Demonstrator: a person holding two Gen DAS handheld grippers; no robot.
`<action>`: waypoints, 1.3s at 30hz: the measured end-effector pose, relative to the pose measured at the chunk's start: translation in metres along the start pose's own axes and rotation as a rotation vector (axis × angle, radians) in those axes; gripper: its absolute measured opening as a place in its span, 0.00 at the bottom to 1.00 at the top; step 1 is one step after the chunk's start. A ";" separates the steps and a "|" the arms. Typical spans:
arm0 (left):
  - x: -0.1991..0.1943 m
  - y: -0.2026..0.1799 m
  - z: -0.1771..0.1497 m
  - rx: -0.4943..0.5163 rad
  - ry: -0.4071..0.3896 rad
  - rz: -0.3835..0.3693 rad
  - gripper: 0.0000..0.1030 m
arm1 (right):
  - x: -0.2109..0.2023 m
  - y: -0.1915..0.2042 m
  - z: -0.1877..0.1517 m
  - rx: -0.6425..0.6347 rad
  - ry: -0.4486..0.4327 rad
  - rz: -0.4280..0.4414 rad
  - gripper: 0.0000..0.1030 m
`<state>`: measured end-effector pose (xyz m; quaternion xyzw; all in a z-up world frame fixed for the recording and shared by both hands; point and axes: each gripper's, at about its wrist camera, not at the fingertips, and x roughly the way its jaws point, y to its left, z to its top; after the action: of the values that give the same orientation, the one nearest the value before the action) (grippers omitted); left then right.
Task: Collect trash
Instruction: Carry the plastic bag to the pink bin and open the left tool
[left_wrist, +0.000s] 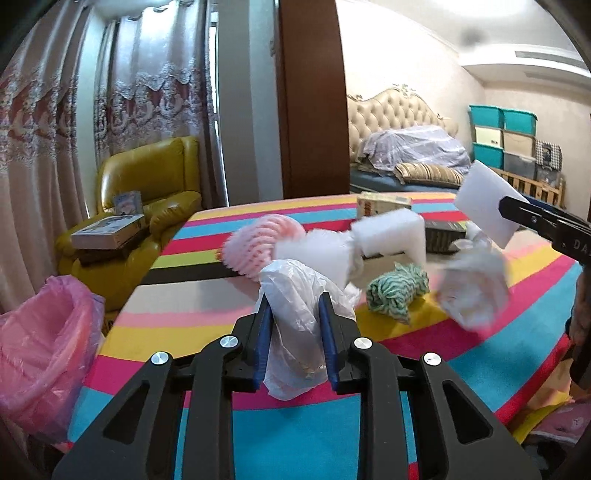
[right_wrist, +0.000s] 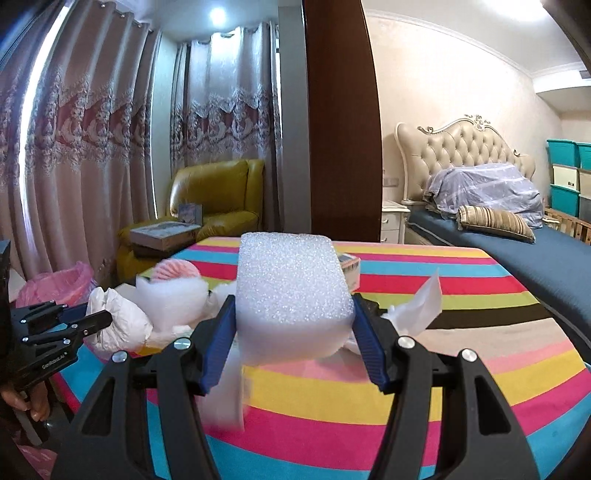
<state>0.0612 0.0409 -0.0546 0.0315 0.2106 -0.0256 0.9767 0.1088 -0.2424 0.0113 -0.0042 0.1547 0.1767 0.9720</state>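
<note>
1. The left hand-held gripper (left_wrist: 294, 317) is clamped on a crumpled white plastic bag (left_wrist: 295, 314). The bag stands upright between the blue pads, its long axis running vertically, with loose folds hanging below the fingers.
2. The right hand-held gripper (right_wrist: 293, 325) is clamped on a white foam block (right_wrist: 291, 280). The block's long axis points forward, away from the gripper, and its far end rises above the fingertips. In the left wrist view the block (left_wrist: 487, 201) is held above the right side of the surface.
3. Both grippers are held over the surface (left_wrist: 192, 310), which carries a multicolour striped cloth.
4. Just beyond the left gripper, on the surface, lie a green-and-white ball of yarn (left_wrist: 397, 291), a second crumpled white bag (left_wrist: 474, 291) to its right, and a pink foam net (left_wrist: 258, 243) to its left.
5. Behind these stands another white foam piece (left_wrist: 391, 234), which partly screens a flat dark box (left_wrist: 445, 230) and a small carton (left_wrist: 382, 203) at the far edge.
6. A bin lined with a pink bag (left_wrist: 44, 332) stands beside the surface on the left, its mouth open upward.
7. Farther back on the left is a yellow armchair (left_wrist: 147, 177) carrying a box (left_wrist: 107, 230).
8. At the far right is a bed (right_wrist: 509, 254) with a tufted headboard (right_wrist: 461, 151), with teal storage boxes (left_wrist: 502, 133) beside it.
</note>
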 end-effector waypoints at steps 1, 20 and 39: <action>-0.002 0.001 0.000 -0.003 -0.004 0.002 0.23 | -0.003 0.001 0.001 -0.002 -0.007 0.001 0.57; -0.003 -0.004 -0.001 0.027 -0.009 -0.007 0.23 | 0.015 0.011 -0.011 0.009 0.069 0.032 0.57; -0.054 0.021 0.008 0.026 -0.085 0.037 0.23 | -0.001 0.052 0.021 -0.152 0.053 0.200 0.58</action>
<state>0.0161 0.0636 -0.0241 0.0470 0.1680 -0.0115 0.9846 0.0962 -0.1925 0.0338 -0.0672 0.1663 0.2836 0.9420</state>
